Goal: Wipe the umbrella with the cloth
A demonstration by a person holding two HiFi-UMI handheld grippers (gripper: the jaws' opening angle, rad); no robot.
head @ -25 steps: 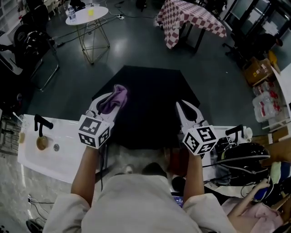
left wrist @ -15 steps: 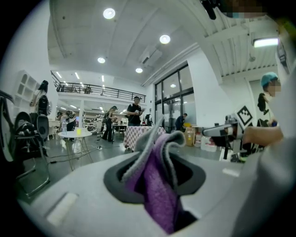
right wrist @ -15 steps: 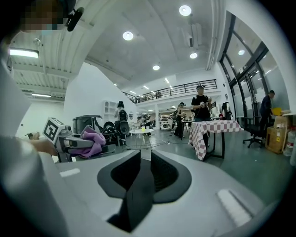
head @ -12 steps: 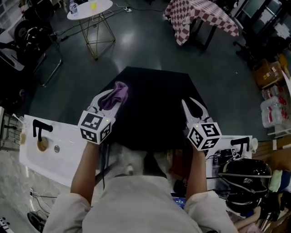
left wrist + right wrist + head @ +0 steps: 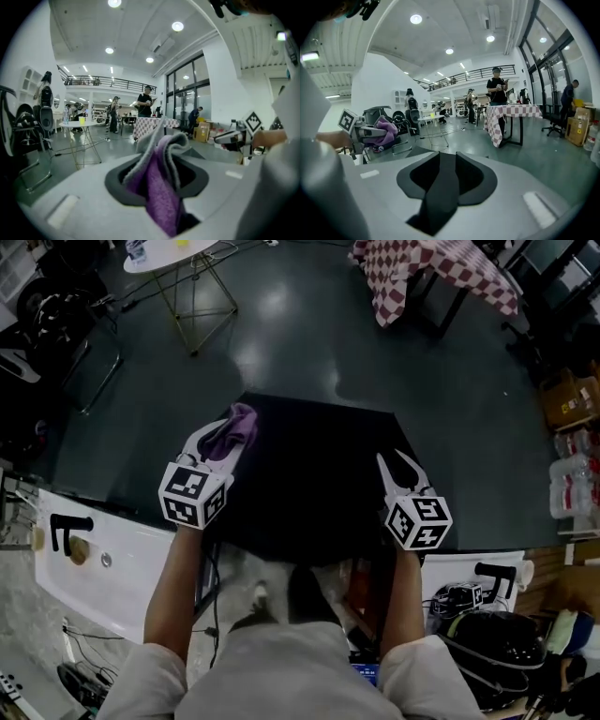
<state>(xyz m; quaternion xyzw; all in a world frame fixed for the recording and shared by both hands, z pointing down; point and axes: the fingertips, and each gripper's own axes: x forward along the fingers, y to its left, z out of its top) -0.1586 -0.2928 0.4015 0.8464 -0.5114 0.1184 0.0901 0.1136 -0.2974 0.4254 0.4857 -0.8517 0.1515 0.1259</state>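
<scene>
Centre of head view: umbrella (image 5: 309,474) black, open, canopy between both grippers | left gripper (image 5: 220,434) clamped on purple cloth (image 5: 236,424), same grip as a second ago | right gripper (image 5: 394,461) jaws opening, umbrella fabric between them | clear bins (image 5: 574,488) at right edge, contents unreadable | round table (image 5: 169,251) now nearer the top edge

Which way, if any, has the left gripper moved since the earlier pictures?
Yes. The left gripper moved forward, away from the white counter with the black tap.
</scene>
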